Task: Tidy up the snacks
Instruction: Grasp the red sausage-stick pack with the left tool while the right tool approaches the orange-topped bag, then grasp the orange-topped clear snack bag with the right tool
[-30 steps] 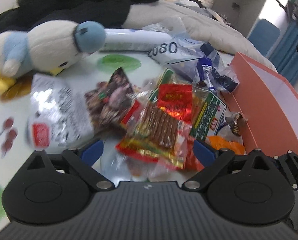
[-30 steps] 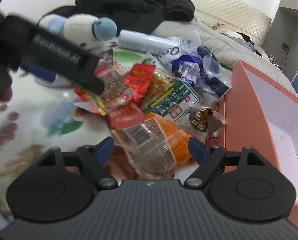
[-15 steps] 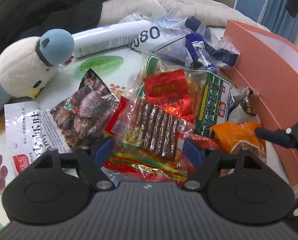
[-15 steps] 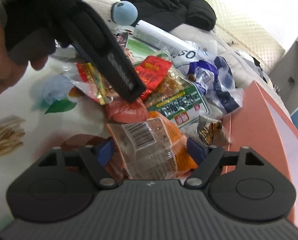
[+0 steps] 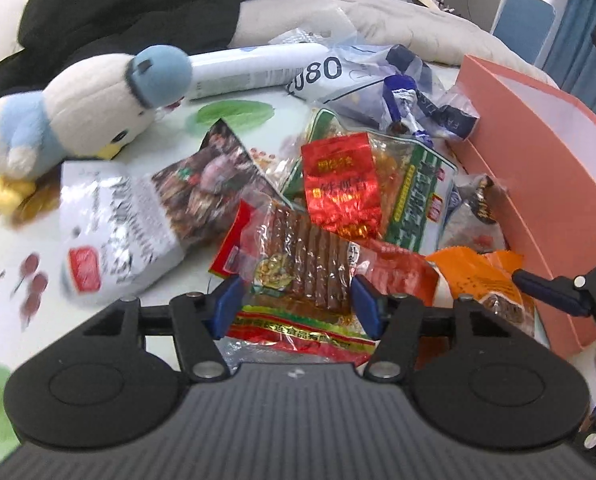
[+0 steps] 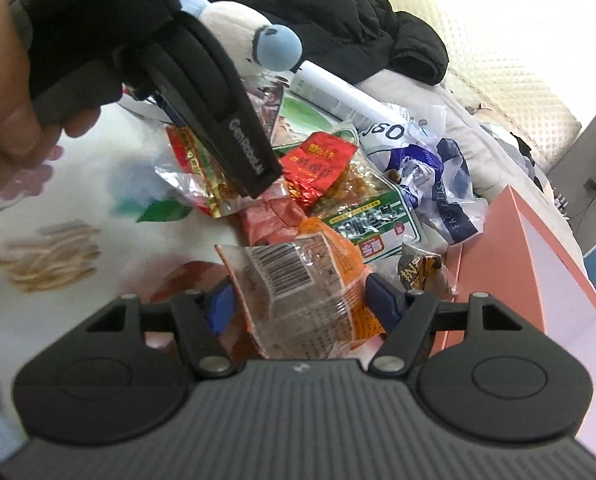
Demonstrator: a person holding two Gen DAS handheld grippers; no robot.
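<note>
A: Where do the snacks lie?

B: In a loose heap on the printed cloth (image 5: 170, 128), just left of the orange box (image 5: 545, 184). Both grippers are down at the near edge of it. The left gripper (image 5: 296, 304) has the clear pack of brown sticks (image 5: 305, 264) between its blue pads, and its jaws are closing, about half wide. I cannot tell whether the pads press the film yet.

A: And the right one?

B: The right gripper (image 6: 299, 304) straddles the orange packet with the barcode (image 6: 298, 280). Its jaws are closing too, with the packet between them, and contact is not clear either.

A: What could go wrong?

B: The packs overlap. The stick pack lies partly under the red foil packet (image 5: 339, 184) and over a red pouch (image 5: 393, 264), so a pinch may catch two wrappers or drag the neighbours along.

A: Slippery film, too.

B: Yes, I judge a grip on the loose near edge could slide off once lifted. The grippers also sit close; in the right wrist view the left one crosses just above the heap, so lifting both at once risks a knock.

A: The box?

B: Its near wall stands right beside the orange packet. A low carry could hit it.
</note>
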